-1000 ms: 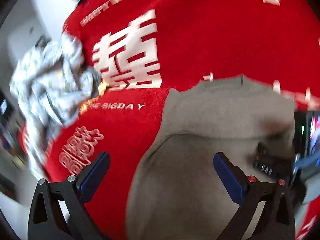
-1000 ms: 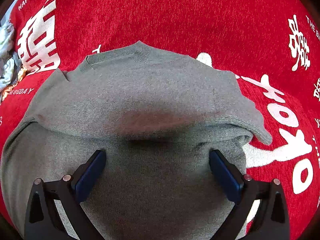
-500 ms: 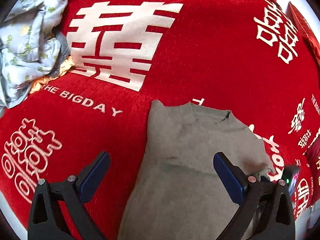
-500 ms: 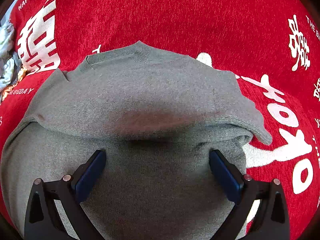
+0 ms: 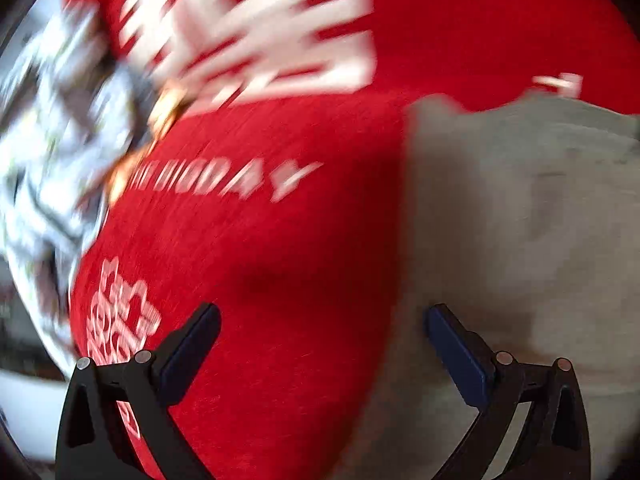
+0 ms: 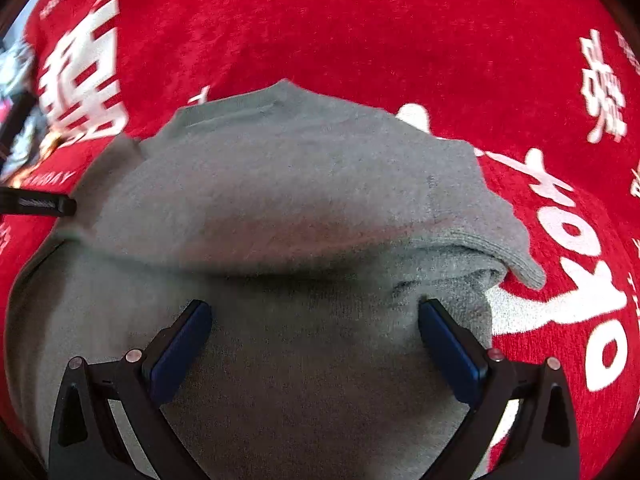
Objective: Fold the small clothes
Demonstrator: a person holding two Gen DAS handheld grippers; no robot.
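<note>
A red blanket (image 6: 360, 20) with white lettering fills both views. The grey sweater (image 6: 300, 184), partly folded, lies centre frame. A crumpled patterned garment (image 5: 52, 140) blurs at upper left. The right gripper (image 6: 314, 336) and left gripper (image 5: 322, 340) both gape empty; next probably means pinching the sweater's edge.

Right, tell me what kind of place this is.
Probably a home, maybe a bedroom: a red plush cover with big white wedding characters is the work surface, with a grey knit sweater laid on it and a crumpled pile of patterned laundry at its edge.
</note>
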